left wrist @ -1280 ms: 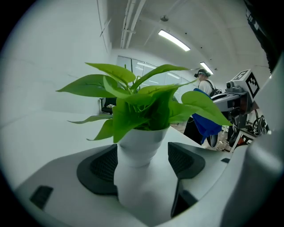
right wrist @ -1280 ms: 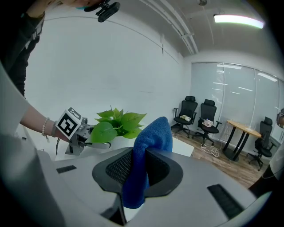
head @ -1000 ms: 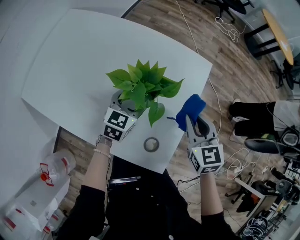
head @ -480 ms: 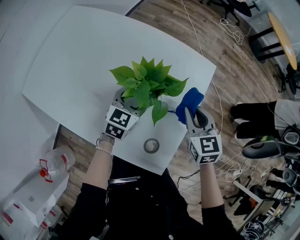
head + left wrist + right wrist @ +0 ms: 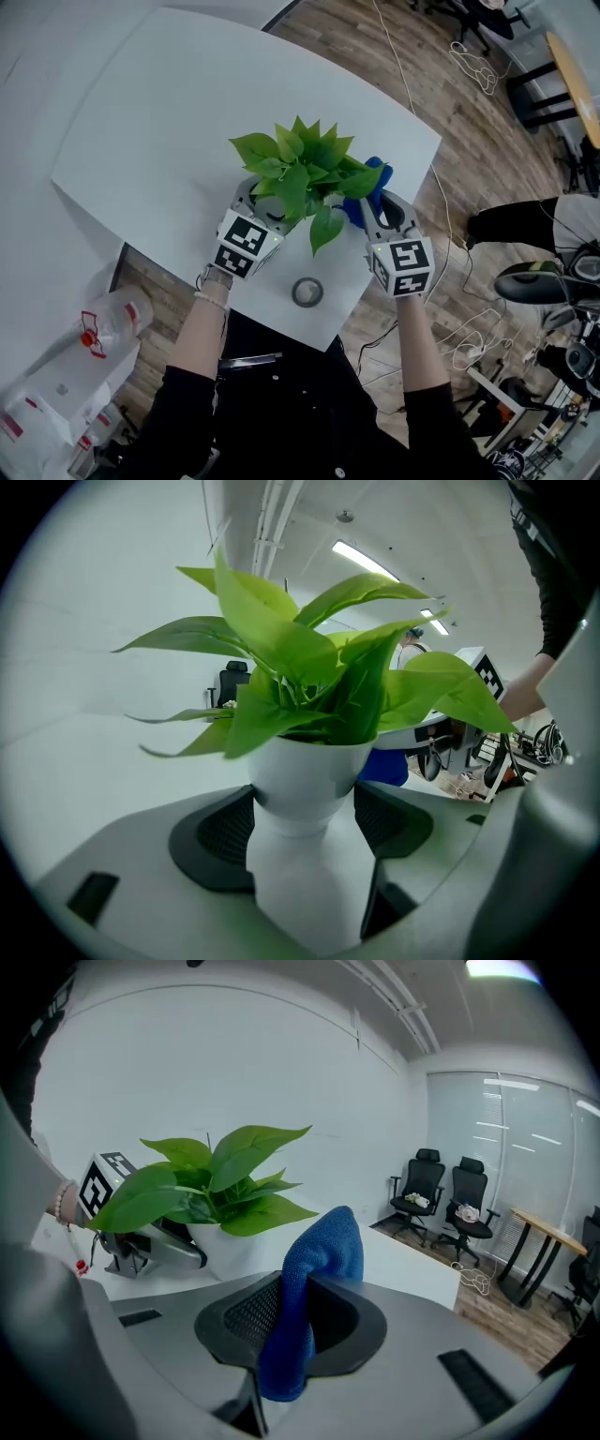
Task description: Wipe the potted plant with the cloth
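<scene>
Cloth (image 5: 379,176) nearer potted plant (image 5: 302,173), perhaps against it.

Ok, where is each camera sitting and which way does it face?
Head view: on the person's head, facing steeply down at the table, potted plant, left tongs and right tongs; both forearms show.
Left gripper view: on the left tongs, facing along jaws shut on the white pot; the person's right arm shows.
Right gripper view: on the right tongs, facing along jaws shut on the blue cloth, toward the plant; the left wrist shows.
Shared: all three see the plant; each gripper view sees the other tongs.
</scene>
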Demonstrator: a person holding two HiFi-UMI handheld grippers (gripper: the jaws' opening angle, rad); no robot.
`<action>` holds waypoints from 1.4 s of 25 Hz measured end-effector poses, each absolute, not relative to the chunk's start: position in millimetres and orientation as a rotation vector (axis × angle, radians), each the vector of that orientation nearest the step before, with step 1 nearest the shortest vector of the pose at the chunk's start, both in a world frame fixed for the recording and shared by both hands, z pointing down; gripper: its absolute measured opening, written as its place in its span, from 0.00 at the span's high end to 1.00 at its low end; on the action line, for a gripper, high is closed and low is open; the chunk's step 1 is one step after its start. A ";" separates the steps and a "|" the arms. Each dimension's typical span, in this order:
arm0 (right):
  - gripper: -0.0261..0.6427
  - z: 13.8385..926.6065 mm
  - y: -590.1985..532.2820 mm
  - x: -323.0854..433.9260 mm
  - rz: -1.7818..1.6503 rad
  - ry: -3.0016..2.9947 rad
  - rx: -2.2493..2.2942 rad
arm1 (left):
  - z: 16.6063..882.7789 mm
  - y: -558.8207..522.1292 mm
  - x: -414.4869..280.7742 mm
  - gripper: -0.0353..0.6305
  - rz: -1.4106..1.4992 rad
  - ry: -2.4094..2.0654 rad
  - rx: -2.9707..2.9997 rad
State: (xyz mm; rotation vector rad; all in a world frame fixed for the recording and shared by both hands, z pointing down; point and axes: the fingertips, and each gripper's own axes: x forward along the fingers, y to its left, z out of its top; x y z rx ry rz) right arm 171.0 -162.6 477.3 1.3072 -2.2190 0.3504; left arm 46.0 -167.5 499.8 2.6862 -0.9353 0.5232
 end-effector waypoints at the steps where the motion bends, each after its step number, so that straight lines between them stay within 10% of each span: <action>1: 0.82 480.0 -166.8 166.4 0.348 -2.225 1.289 | 499.4 -167.0 46.2 0.43 0.526 -0.927 2.687; 35: 0.82 484.8 -170.3 109.9 0.326 -2.434 1.029 | 501.8 -163.3 46.6 0.43 0.554 -0.898 2.668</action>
